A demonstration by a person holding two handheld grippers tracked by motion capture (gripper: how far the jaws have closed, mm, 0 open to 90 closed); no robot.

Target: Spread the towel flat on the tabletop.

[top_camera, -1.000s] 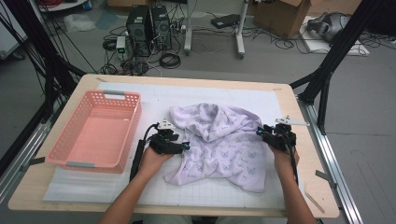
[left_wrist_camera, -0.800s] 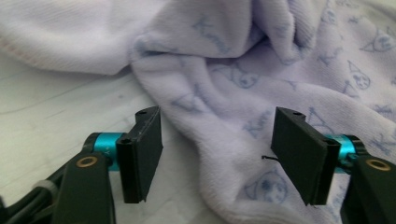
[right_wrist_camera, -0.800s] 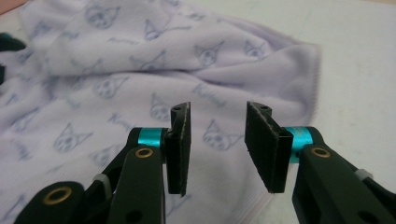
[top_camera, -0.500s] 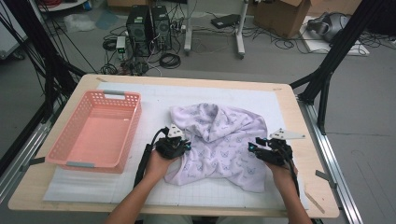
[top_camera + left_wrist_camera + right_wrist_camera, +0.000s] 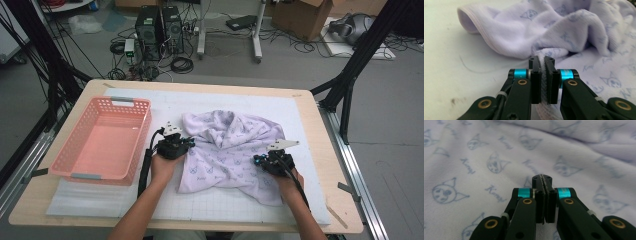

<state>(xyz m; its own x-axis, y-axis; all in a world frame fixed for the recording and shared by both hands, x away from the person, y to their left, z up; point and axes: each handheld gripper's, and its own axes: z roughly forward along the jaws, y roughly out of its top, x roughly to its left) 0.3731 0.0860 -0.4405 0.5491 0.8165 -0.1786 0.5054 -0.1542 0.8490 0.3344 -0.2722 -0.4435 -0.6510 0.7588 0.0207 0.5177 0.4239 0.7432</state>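
On the white mat (image 5: 125, 200), right of the pink basket (image 5: 102, 140): lying crumpled, the lavender towel (image 5: 230, 150). Pinching a fold at its left edge, the left gripper (image 5: 542, 62), jaws just closed. Pressing together, cloth barely between, the right gripper (image 5: 543, 178).

Both grippers now stand closed where a second ago their jaws were apart. The left gripper (image 5: 542, 65), which rested at the left edge of the lavender towel (image 5: 230, 150), has just been closing and now pinches a fold of that edge between its pads. The right gripper (image 5: 543, 180) sat at the towel's far right corner a second ago; it is now nearer the person and further left, over the towel's near right part. Its jaws have just been closing and now meet, with a thin sliver of cloth seemingly between them.
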